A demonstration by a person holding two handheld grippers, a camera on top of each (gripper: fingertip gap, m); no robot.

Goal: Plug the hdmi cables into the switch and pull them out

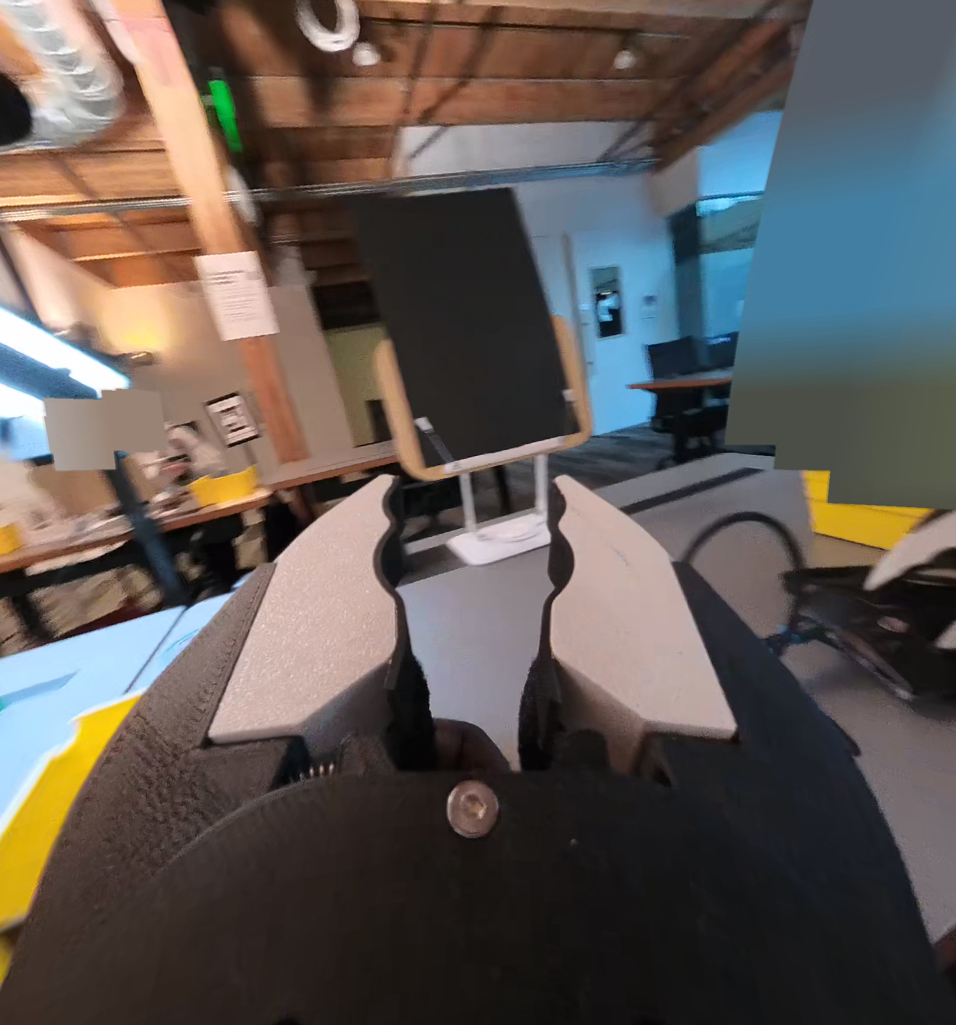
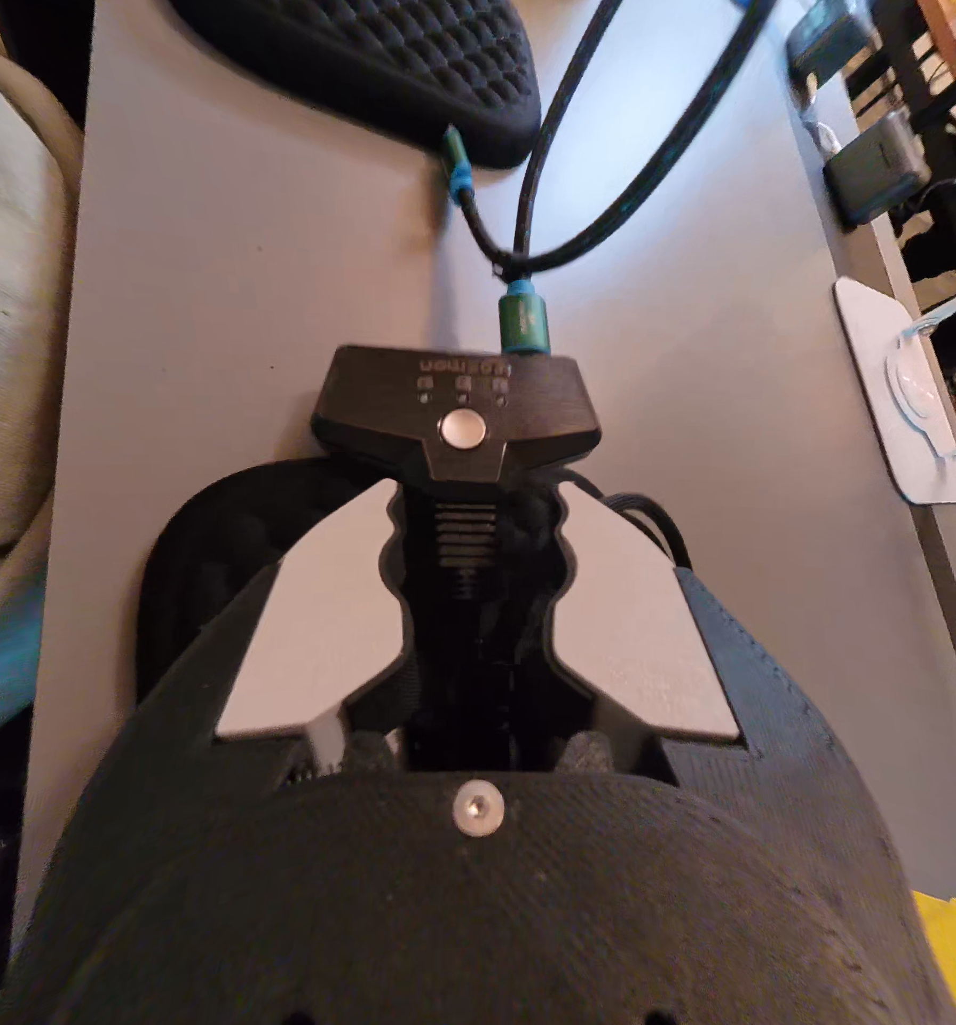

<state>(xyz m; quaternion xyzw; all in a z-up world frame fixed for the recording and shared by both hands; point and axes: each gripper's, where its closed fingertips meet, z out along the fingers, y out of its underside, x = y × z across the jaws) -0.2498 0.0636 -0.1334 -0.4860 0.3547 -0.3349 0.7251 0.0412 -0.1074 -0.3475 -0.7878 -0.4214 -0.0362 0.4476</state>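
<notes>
Right hand-held gripper clamps the switch (one green plug seated).

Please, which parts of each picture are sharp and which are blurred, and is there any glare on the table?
Left wrist view: the left gripper is sharp; the dark panel on a stand and the room behind are motion-blurred, straight lines bending. Right wrist view: the switch and green plug are fairly sharp, the table shows pale glare near the cable, and edges smear.

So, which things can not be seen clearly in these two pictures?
- Right wrist view: the switch hides its own ports, so how deep the green plug sits is unclear.
- Second green plug: small, blurred.
- Left wrist view: the right gripper is motion-blurred and cut by the frame edge.
</notes>
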